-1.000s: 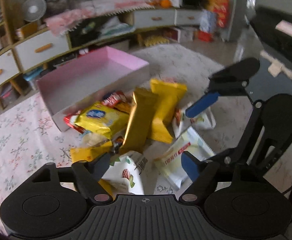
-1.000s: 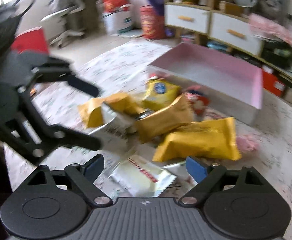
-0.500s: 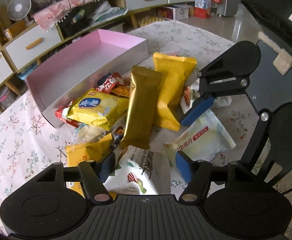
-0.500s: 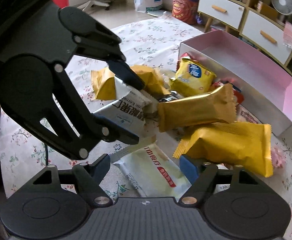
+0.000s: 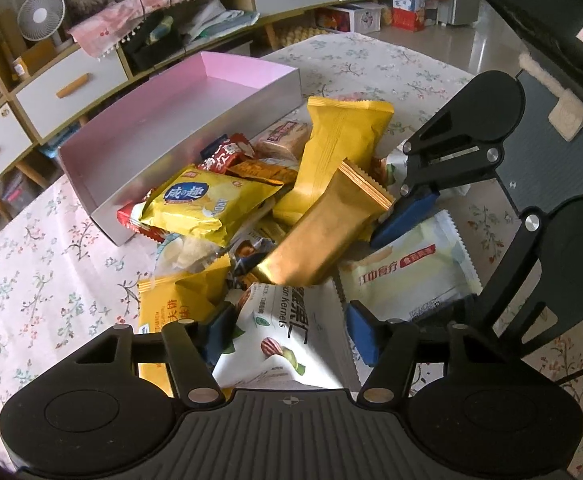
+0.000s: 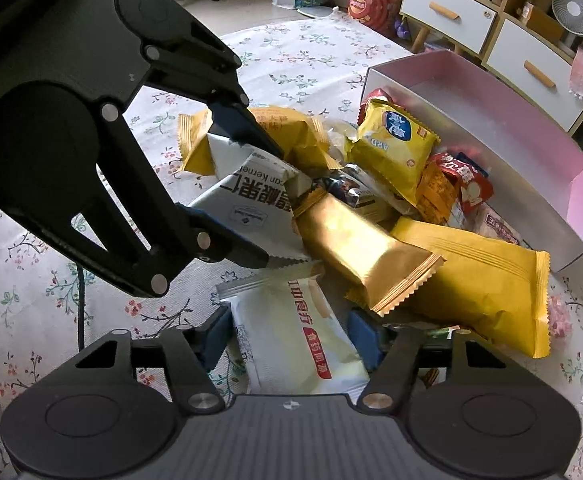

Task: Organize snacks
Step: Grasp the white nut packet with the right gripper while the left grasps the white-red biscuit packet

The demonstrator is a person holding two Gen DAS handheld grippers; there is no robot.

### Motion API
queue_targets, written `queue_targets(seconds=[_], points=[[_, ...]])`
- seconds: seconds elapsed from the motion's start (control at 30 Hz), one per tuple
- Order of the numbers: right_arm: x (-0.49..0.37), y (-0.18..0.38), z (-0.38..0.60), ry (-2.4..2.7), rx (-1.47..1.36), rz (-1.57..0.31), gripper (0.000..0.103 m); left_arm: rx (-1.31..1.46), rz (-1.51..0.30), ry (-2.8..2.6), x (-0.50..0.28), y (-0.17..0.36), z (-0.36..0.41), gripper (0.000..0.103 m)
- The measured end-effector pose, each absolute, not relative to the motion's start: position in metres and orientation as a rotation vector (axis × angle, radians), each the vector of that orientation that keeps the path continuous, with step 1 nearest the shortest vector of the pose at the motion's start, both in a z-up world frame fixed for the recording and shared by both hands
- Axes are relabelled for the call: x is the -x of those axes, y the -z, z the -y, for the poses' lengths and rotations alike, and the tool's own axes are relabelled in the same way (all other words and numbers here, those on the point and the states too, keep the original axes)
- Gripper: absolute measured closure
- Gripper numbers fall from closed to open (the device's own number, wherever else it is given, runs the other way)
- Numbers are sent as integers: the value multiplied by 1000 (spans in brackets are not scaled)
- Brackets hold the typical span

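Observation:
A heap of snack packs lies on the flowered tablecloth beside an empty pink box (image 5: 179, 120), which also shows in the right wrist view (image 6: 503, 120). My left gripper (image 5: 291, 334) is open, its jaws on either side of a white pecan-kernel pack (image 5: 287, 336), also seen from the right (image 6: 251, 196). My right gripper (image 6: 291, 334) is open around a pale cream pack with a red label (image 6: 303, 344), seen from the left too (image 5: 407, 276). A gold pack (image 5: 323, 232) and a yellow pack (image 5: 339, 148) lie between them.
A yellow cracker pack (image 5: 207, 204) and red packs (image 5: 227, 156) lie against the box wall. White drawer cabinets (image 5: 71, 84) and a small fan (image 5: 39, 16) stand beyond the table. The table edge runs at the right (image 5: 443, 68).
Both grippers have come down and in toward the heap. The left now straddles the white pecan pack and the right straddles the cream pack. The packs have not moved.

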State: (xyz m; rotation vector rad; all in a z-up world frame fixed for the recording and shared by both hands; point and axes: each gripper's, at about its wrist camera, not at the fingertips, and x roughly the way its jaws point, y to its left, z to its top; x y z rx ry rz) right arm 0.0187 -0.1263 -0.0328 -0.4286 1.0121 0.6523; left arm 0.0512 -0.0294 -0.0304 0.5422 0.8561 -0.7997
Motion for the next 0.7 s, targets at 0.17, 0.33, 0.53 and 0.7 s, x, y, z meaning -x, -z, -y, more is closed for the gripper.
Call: queue_targets(seconds=[0.17,0.33,0.53,0.7], points=[[-20,32,128,-642,423,-1003,74,-525,-848,815,-51,29,24,43],[-19,30,127,-633,433,-997,75,-544,-840,817,-47,28,24,44],[-18,23,132,-615,424,-982,75,-600,-831,811,-39,28,24,43],[-17,20,132,-604,418,-967,75,-608,-817,783,-31,31,22,43]])
